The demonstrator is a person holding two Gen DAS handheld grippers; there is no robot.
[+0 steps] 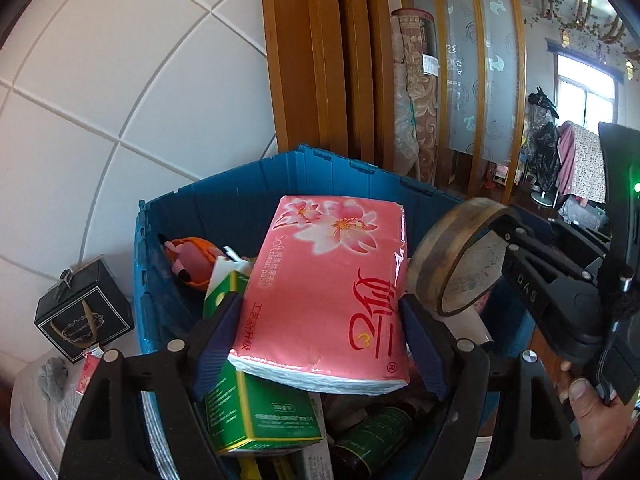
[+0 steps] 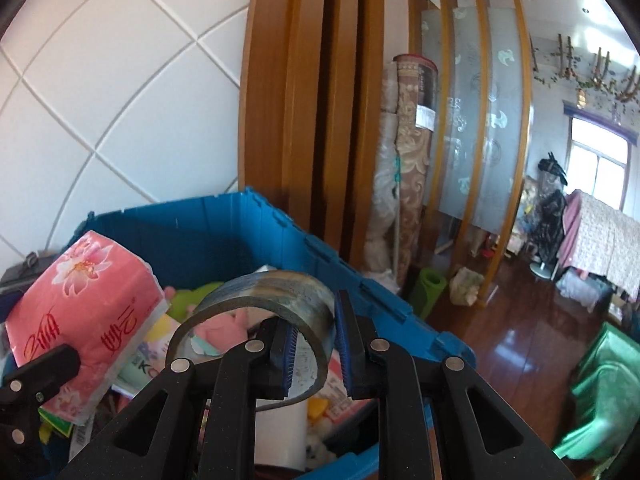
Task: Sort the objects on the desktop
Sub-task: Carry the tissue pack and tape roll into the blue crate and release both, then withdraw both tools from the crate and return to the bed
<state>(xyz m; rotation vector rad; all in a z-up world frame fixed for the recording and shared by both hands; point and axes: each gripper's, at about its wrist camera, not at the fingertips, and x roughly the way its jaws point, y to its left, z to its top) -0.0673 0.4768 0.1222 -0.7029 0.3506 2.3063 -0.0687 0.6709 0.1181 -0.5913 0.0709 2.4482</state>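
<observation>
Left gripper (image 1: 322,340) pinches a tissue pack (image 1: 328,292), right gripper (image 2: 316,354) clamps a tape roll's (image 2: 260,308) wall, both over the blue crate (image 2: 224,220), apparently for dropping in.

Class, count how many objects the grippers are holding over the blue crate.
2: the pink tissue pack in the left gripper; the tape roll in the right gripper.

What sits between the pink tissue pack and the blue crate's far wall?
In the left wrist view, an orange plush toy lies between the tissue pack and the crate wall.
</observation>
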